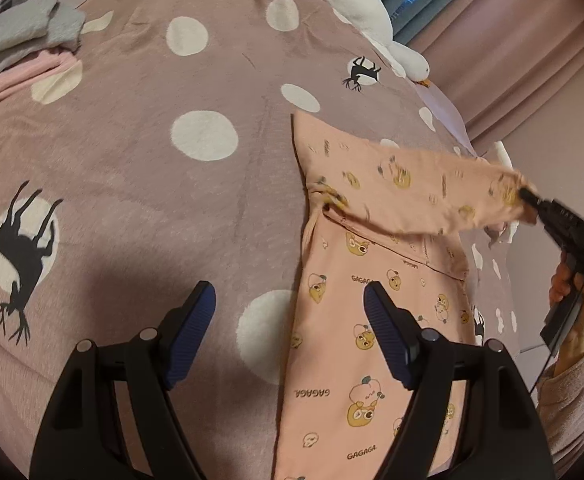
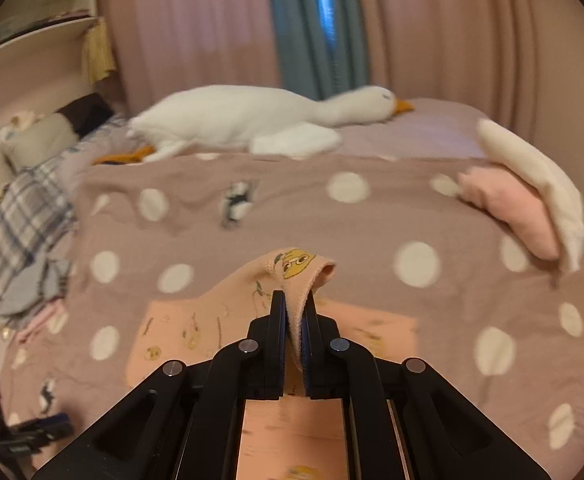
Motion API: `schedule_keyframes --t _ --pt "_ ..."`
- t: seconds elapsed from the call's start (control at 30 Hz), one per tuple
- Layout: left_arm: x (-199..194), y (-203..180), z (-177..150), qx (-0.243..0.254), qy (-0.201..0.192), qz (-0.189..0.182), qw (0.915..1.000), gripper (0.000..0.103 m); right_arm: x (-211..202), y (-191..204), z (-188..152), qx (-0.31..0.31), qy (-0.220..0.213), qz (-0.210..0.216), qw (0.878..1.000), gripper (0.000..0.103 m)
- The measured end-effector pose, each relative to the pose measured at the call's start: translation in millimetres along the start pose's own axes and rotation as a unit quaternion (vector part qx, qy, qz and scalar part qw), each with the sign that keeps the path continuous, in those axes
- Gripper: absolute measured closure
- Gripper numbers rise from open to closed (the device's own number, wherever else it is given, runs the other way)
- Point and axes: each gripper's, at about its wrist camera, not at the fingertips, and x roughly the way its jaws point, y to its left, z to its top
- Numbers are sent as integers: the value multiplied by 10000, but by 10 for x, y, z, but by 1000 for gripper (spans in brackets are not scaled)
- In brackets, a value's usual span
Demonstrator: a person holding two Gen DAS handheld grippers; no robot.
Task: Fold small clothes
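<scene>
On bedspread (image 1: 132,168): one pink garment (image 1: 376,320), sleeve pinched by right hand-held gripper (image 2: 294,320).

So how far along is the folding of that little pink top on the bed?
Early on. Done: the pink top lies spread flat on the dotted blanket. In hand: the right gripper is shut on the cuff of one sleeve and holds it up off the bed; the left gripper hovers open over the body. Left: laying that sleeve across, the other sleeve, and folding the body.
</scene>
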Motion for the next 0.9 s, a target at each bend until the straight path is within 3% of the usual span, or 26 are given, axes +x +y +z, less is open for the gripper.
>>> schedule_keyframes --t 0.3,0.43,0.6,0.67,0.8,0.9 --pt "364 -351 227 428 212 121 9988 26 655 -539 -446 628 1020 -166 9927 95" --pt "483 -569 383 717 182 97 9972 26 643 -660 -521 643 1043 -477 9913 88" --pt "705 -837 579 922 143 -79 9956 28 466 -728 -516 643 762 -118 9949 88" --pt "842 -930 626 985 185 -160 9948 31 456 -699 -536 597 770 92 9952 88" --pt "1187 -1025 633 1137 474 -131 9923 55 593 -635 -664 419 966 212 9942 88" --pt "1420 -960 580 1189 663 200 9905 56 759 -630 -812 277 1241 25 9919 88"
